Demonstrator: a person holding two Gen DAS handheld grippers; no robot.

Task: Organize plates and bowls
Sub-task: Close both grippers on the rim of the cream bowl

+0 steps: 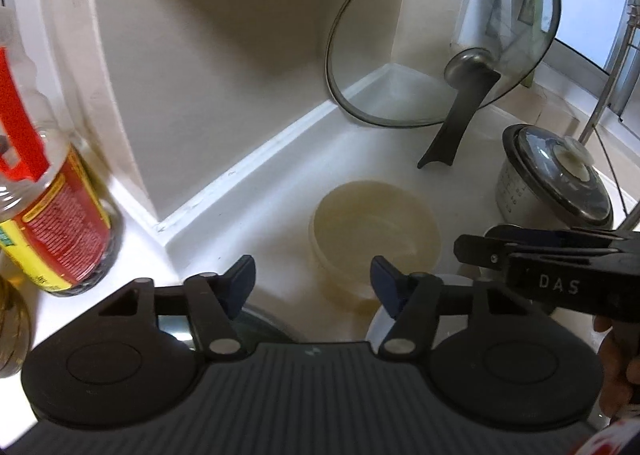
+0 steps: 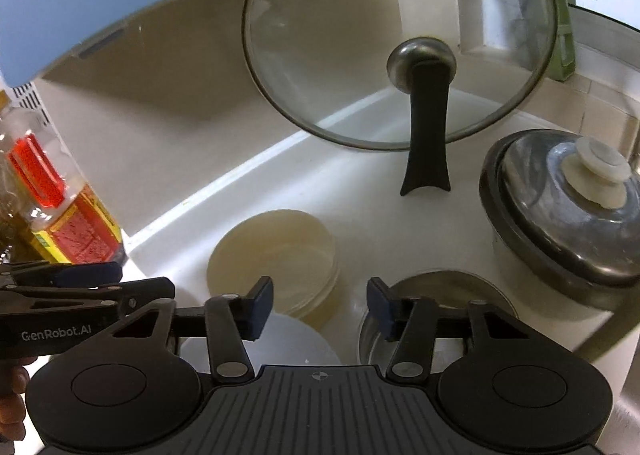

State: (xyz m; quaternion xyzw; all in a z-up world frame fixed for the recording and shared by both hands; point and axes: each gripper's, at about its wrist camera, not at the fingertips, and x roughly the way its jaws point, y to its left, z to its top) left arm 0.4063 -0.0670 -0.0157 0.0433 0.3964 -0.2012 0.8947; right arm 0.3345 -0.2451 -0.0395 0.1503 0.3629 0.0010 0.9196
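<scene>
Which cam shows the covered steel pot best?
Right wrist. The covered steel pot sits large at right there, with its metal lid and white knob showing clearly. In the left wrist view it is smaller, near the right edge, and the right gripper overlaps its base.

White letters "DAS" on the black body of the right gripper (image 1: 472, 251), white "GenRobot.AI" on the side of the left gripper (image 2: 116, 275), oil bottle (image 1: 60, 227) label print too blurred to read
</scene>
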